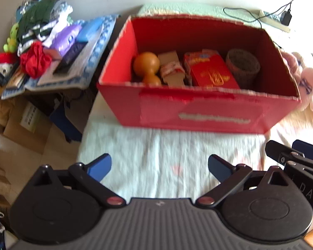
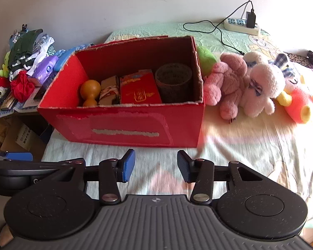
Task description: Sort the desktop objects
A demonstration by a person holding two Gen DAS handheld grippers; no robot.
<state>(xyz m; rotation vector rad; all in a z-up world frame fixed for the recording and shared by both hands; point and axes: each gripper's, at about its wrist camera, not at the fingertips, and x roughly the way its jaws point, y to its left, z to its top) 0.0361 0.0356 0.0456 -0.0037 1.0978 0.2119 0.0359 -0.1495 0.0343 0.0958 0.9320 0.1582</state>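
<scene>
Box [image 2: 123, 125] first: red cardboard, at twelve o'clock from both my grippers, on the bed sheet [image 2: 250, 156]. Plush toys [image 2: 256, 83] lie at two o'clock of my right gripper [image 2: 156, 167] (jaws apart, empty). My left gripper [image 1: 159, 167] gapes wide, empty.

Both wrist cameras look forward, low over the bed [image 2: 250, 145], at the red box [image 2: 123, 125] close ahead. Left view sits further left, blurred, perhaps slightly nearer. Both share the box [image 1: 198, 112] and its contents; right view adds plush toys [image 2: 258, 83].
</scene>
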